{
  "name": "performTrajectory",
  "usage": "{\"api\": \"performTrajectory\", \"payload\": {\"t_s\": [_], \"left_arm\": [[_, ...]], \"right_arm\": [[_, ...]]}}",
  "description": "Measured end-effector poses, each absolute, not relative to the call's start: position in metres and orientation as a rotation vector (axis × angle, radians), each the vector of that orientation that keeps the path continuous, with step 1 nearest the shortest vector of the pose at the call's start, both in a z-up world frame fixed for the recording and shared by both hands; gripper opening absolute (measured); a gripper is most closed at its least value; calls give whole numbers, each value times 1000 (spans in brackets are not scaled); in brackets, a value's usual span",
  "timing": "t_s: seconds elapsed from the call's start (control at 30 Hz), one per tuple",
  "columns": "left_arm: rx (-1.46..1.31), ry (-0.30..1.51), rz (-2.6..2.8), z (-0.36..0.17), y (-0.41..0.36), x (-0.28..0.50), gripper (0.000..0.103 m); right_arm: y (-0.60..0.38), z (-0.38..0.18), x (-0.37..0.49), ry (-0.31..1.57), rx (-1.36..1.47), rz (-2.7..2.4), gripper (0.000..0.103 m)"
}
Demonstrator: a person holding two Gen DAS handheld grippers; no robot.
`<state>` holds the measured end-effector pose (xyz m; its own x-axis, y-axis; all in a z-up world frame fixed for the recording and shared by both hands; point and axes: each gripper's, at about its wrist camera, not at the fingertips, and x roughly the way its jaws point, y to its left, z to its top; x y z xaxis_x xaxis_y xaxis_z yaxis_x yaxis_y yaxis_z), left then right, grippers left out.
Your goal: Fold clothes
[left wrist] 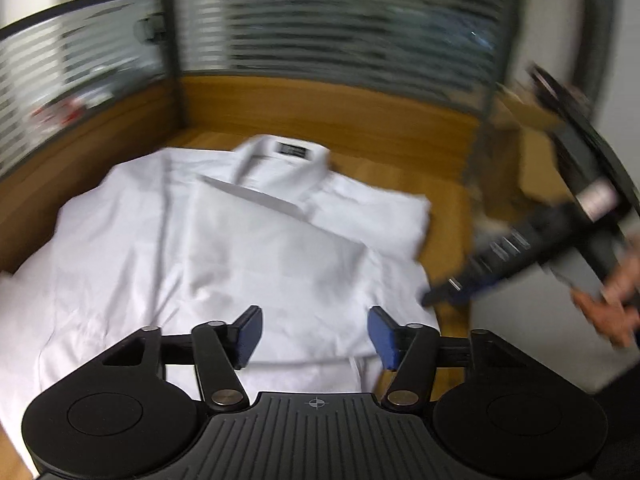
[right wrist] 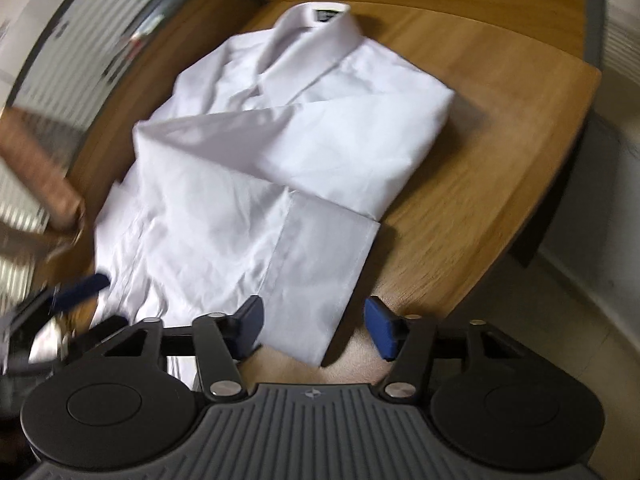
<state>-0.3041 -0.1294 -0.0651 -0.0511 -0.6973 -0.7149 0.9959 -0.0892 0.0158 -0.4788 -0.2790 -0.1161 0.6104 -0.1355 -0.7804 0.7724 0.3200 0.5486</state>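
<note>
From your left wrist camera, you see a wooden table (left wrist: 360, 148) fenced at its far side and left by a low wooden rim topped with striped glass partitions (left wrist: 340, 20). The white shirt (left wrist: 224, 248) lies flat across most of the table, collar (left wrist: 280, 160) at the far end, one side already folded over the middle. Bare wood shows only in a strip to the right of the shirt and behind the collar. Your left gripper (left wrist: 316, 336) hangs over the shirt's near hem, its blue pads spread apart with nothing pinched between them. At the right, blurred, your right gripper (left wrist: 436, 298) reaches in toward the shirt's right edge, with your hand (left wrist: 612, 304) on its handle; that is the one thing crowding that side.

From your right wrist camera, the table's right edge (right wrist: 560, 184) curves away to pale floor, so that side is open. The shirt (right wrist: 248, 184) runs from the collar (right wrist: 320, 32) at the far end to a folded sleeve cuff (right wrist: 320, 272) nearest you. Your right gripper (right wrist: 314, 330) has its pads apart, the cuff's corner lying between them but not squeezed. At the left, your left gripper (right wrist: 80, 284) and forearm (right wrist: 44, 176) appear blurred beside the shirt's left edge.
</note>
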Motion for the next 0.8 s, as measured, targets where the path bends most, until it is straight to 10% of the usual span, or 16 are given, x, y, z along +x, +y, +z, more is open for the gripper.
{"api": "performTrajectory", "payload": {"t_s": [0.27, 0.63, 0.8], "left_arm": [[892, 438, -1739, -103, -138, -342, 75], [1184, 87, -1846, -147, -163, -379, 59], [1033, 85, -1822, -138, -162, -360, 15]], "right_arm": [[-279, -128, -475, 651, 1170, -757, 9], [-259, -97, -488, 548, 1190, -823, 12], [-239, -83, -487, 560, 1132, -858, 17]]}}
